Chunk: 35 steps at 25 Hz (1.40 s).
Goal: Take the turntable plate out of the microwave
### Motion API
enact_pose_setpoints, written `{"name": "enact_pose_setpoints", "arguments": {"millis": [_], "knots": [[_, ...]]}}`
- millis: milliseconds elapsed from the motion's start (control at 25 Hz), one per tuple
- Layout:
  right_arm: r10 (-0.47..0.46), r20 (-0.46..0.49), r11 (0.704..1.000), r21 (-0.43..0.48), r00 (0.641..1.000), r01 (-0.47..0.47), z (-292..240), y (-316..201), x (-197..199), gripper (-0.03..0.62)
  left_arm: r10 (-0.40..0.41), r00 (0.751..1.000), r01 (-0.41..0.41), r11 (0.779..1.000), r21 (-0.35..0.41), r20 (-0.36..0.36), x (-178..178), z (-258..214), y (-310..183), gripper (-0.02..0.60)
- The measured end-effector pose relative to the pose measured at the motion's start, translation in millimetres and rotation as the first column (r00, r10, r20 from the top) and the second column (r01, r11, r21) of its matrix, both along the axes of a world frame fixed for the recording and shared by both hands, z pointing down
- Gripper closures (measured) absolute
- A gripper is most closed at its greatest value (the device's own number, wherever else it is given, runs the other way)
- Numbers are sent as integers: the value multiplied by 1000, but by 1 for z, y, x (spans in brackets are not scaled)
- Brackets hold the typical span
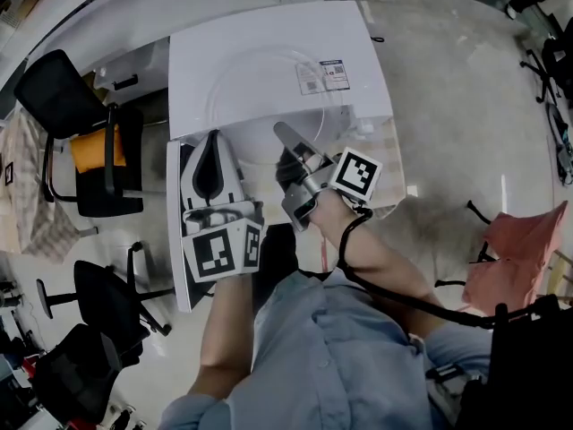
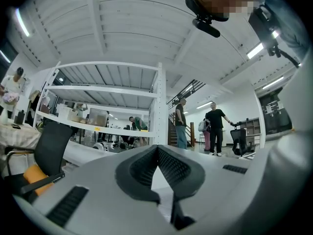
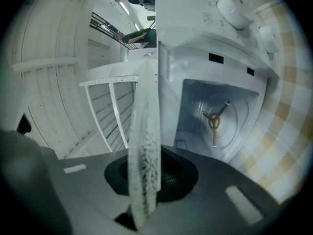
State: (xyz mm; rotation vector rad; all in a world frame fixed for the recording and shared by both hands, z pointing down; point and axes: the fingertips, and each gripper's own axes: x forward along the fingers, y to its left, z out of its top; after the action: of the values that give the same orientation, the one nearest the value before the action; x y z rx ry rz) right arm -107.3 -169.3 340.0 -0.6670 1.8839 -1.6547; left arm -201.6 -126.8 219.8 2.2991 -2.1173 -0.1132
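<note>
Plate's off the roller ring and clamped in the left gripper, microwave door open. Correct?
Wrong gripper. The plate is clamped edge-on in the right gripper, as the right gripper view shows; the left gripper is shut on nothing. The rest holds: the roller ring lies bare inside the open microwave.

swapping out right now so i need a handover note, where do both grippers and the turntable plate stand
Left gripper: jaws shut, empty, beside the open door.
Right gripper: jaws shut on the turntable plate at its rim.
Inside the microwave only the roller ring shows.
Done: plate is off its ring, in front of the opening.
To do: draw it clear, set it down.
</note>
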Motion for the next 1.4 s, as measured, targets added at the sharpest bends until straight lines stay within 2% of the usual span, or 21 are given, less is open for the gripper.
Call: {"name": "enact_pose_setpoints", "arguments": {"millis": [320,520,680,920,1040,1120,1160,1280,1360,1400], "knots": [[36,-23,998,-58,999,-38,-1,-17,-4,563,11,1000,-11,1000,-18,-1,1,7,-2,575],[24,-93,1000,-12,995,-25,-4,-16,-4,548,13,1000,-13,1000,-26,-5,2,12,2,575],[22,-119,1000,13,993,-21,-6,-13,1,516,8,1000,-8,1000,-29,-11,4,13,7,575],[19,-146,999,41,989,-13,-4,-6,5,514,2,1000,-3,998,-63,-25,2,26,21,575],[13,-139,999,39,990,-7,-2,2,8,514,-1,996,-7,995,-95,-84,5,35,34,575],[13,-127,999,33,992,-9,-3,6,11,514,0,979,-26,992,-120,-205,7,42,43,574],[13,-122,999,32,992,-9,-4,8,13,514,-3,959,-36,991,-133,-283,7,46,47,574],[9,-122,999,46,992,-4,-8,13,18,514,-22,877,-61,986,-155,-481,8,58,57,563],[5,-118,999,52,993,1,-8,16,20,514,-18,828,-82,985,-153,-560,12,62,59,462],[3,-119,998,58,993,4,-8,17,22,514,-15,805,-92,984,-150,-593,15,64,58,435]]}}
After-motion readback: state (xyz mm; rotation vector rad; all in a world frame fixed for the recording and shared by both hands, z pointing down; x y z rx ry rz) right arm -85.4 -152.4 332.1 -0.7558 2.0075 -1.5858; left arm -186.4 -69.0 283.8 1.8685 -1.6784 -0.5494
